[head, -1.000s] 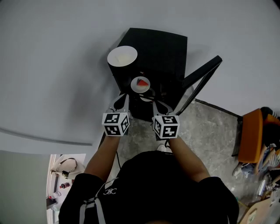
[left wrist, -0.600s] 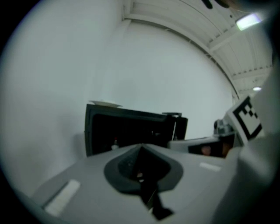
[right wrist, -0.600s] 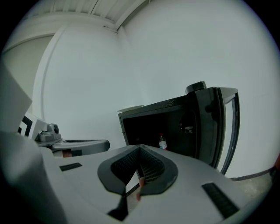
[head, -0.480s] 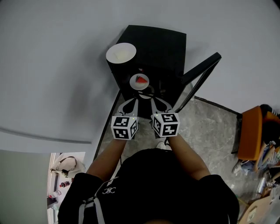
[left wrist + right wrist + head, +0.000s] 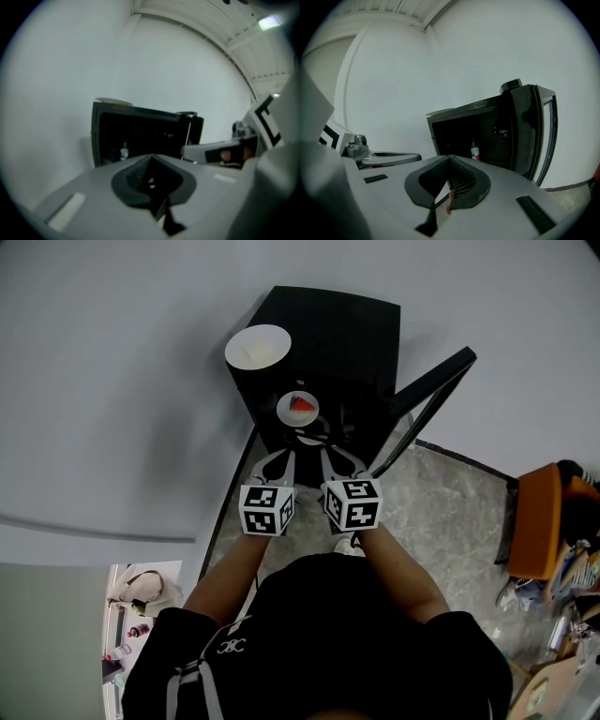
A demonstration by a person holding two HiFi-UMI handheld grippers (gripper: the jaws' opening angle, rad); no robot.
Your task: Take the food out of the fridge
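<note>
Plainly, the left hand-held gripper (image 5: 281,456) and right hand-held gripper (image 5: 335,456) hang closed and empty before the open fridge (image 5: 339,334), red food (image 5: 301,404) sitting on a plate (image 5: 284,413) at its front, so I'd open one wide, approach level and pinch the plate's rim gently.

The head view is taken from above the person and aimed steeply down, so the fridge (image 5: 337,334) is seen from on top in the upper centre, with the left gripper (image 5: 292,454) and right gripper (image 5: 325,452) just below it. Each gripper view is set low behind its own jaws and faced at the fridge's open front from a little way off. The front sits mid-frame in the left gripper view and right of centre in the right gripper view. The dark interior and a small bottle (image 5: 124,152) are shared by both.
</note>
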